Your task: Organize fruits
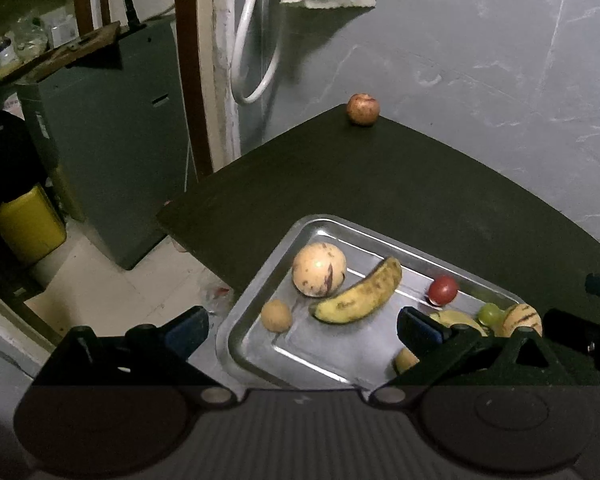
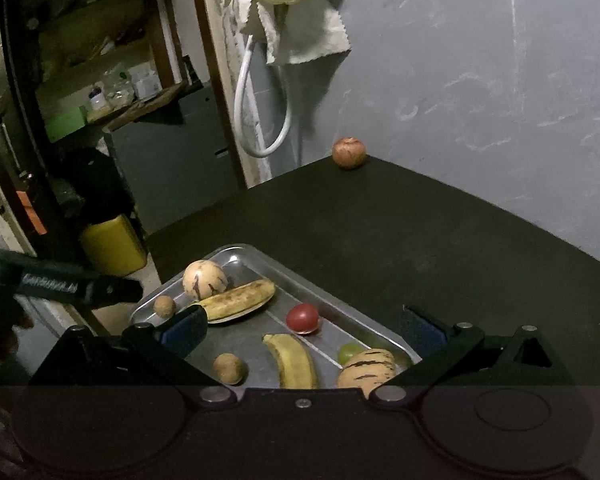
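Since both grippers' jaws are spread wide and empty, the lone apple (image 1: 363,109) looks firm, smooth, best pinched mid-body.

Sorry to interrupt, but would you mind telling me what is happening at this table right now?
A person is sorting fruit with two hand-held grippers. Most of it already lies in the metal tray: two bananas, a red tomato, two striped melons, a green grape and two small brown fruits. One apple sits alone at the far corner of the dark table. The left hand-held gripper and right hand-held gripper both hang open over the tray, holding nothing.
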A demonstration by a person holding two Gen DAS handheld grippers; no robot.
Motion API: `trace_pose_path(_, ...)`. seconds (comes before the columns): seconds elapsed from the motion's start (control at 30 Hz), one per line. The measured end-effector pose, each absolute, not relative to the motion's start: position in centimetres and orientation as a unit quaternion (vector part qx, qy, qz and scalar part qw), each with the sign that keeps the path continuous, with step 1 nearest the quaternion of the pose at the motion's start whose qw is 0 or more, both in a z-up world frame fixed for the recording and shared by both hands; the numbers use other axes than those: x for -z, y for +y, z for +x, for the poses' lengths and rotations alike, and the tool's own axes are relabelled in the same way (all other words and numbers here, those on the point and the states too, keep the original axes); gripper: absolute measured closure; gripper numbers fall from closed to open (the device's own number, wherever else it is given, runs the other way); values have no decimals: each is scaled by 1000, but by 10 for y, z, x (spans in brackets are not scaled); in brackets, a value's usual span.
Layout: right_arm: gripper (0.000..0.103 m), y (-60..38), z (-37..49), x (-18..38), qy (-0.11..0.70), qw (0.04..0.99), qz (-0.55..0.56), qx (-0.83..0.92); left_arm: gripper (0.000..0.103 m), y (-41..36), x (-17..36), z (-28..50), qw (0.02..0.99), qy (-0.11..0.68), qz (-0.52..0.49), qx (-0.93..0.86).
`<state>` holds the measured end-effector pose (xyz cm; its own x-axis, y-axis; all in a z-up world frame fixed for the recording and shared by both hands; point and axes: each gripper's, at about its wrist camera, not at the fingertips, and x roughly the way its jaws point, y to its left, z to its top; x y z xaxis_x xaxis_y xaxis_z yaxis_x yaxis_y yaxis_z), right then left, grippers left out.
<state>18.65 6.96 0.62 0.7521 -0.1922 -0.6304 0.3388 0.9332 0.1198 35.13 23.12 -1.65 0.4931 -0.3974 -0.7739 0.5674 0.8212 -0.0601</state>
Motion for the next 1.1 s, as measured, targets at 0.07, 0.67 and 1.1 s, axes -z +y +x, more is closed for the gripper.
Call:
trace_pose_path(0.07, 1, 71, 181, -8, 327, 926, 101, 157, 1, 233, 21, 347, 857, 419, 95, 283)
trace_pose_path(0.67, 1, 24, 127, -5, 322, 933, 92, 131, 1, 211, 32, 273, 878, 428, 55, 206)
trace_pose_path(1.1, 1, -64, 60, -25, 303, 949, 90, -10, 1, 160, -1, 148, 901, 428, 16, 66)
